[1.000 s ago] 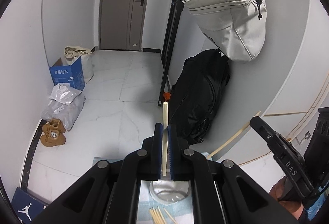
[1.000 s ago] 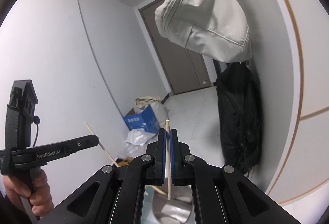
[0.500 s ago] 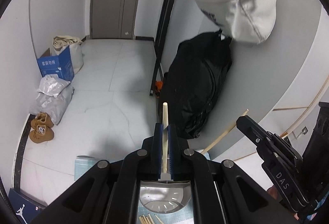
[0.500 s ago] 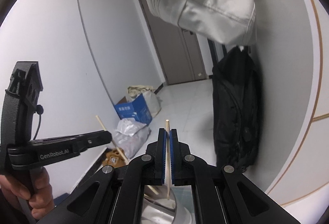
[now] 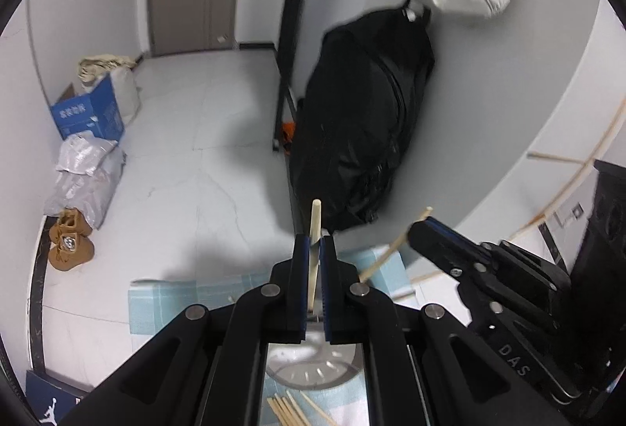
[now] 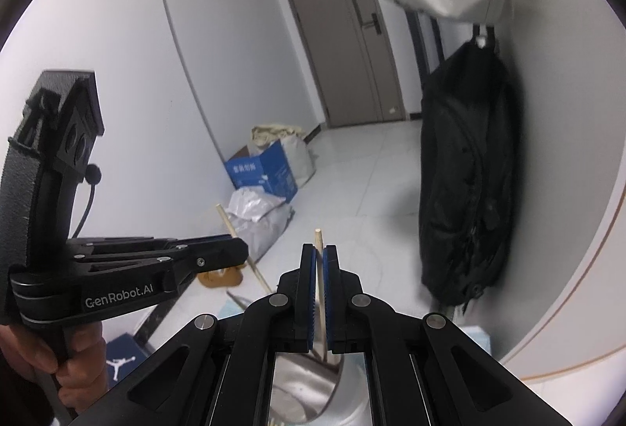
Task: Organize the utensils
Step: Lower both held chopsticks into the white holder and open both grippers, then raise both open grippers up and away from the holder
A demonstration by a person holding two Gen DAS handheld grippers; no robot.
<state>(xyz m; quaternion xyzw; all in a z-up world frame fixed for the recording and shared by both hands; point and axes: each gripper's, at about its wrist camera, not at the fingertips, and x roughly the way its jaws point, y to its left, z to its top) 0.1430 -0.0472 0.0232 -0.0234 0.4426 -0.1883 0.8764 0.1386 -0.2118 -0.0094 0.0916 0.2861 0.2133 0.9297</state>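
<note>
Chopsticks are in both grips: the left gripper (image 5: 312,250) clamps one chopstick (image 5: 314,230), tip pointing to twelve o'clock; the right gripper (image 6: 319,257) pinches another chopstick (image 6: 319,242) the same way. Step, I judge: carrying them to the metal holder (image 5: 309,367) at six o'clock. Next calls for aiming each lower end into its mouth.

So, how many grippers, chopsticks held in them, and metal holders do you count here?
Grippers: 2, the left gripper and the right gripper
Held chopsticks: 2, the left chopstick and the right chopstick
Metal holder: 1
Total: 5
</note>
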